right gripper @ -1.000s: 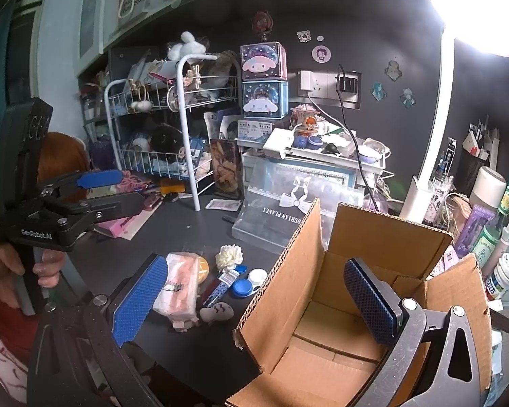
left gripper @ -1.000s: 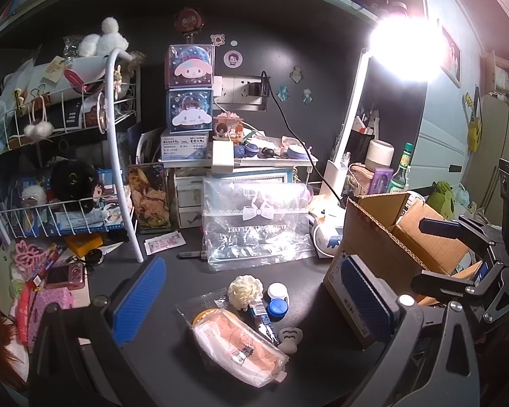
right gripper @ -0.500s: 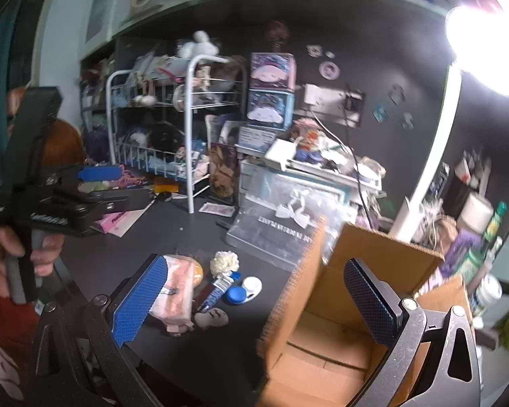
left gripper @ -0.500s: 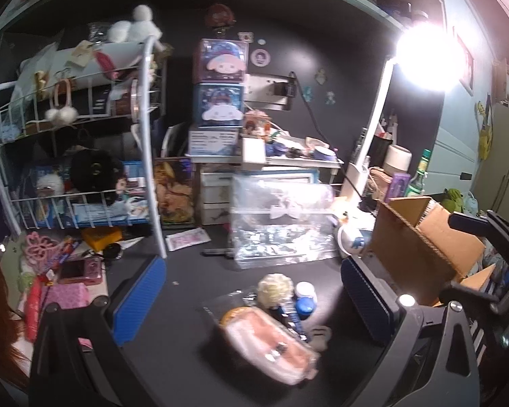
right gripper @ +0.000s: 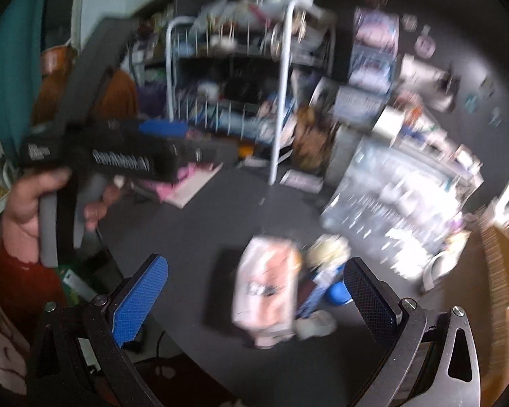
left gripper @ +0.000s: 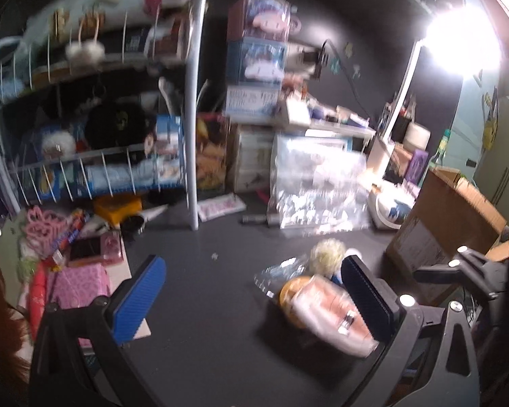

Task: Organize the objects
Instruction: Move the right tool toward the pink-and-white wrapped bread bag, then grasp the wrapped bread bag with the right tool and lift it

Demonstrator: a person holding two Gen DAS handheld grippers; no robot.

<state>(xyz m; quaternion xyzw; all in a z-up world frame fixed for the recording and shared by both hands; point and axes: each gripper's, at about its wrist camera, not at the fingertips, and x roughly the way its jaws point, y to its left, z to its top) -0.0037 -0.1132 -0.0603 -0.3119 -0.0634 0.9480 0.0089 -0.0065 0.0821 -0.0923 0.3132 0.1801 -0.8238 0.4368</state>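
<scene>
A pile of small items lies on the dark desk: a pink wrapped pack (left gripper: pixel 329 315) (right gripper: pixel 264 291), a cream pompom (left gripper: pixel 327 254) (right gripper: pixel 327 249), a blue tube (right gripper: pixel 317 293) and a blue cap (right gripper: pixel 337 293). An open cardboard box (left gripper: pixel 448 217) stands at the right. My left gripper (left gripper: pixel 254 302) is open and empty, with the pack by its right finger. My right gripper (right gripper: pixel 254 302) is open and empty, with the pack between its fingers' lines, farther out. Both views are blurred. The left gripper also shows in the right wrist view (right gripper: pixel 173 135), held by a hand.
A white wire rack (left gripper: pixel 95 156) full of items stands at the back left. A clear bag (left gripper: pixel 319 186), stacked boxes (left gripper: pixel 258 54) and a bright lamp (left gripper: pixel 461 44) are at the back. Pink items (left gripper: pixel 85 271) lie at the left edge.
Both grippers have swung left. The box has slid to the right edge of both views, and the pile now sits nearer the right gripper's centre. Both stay open.
</scene>
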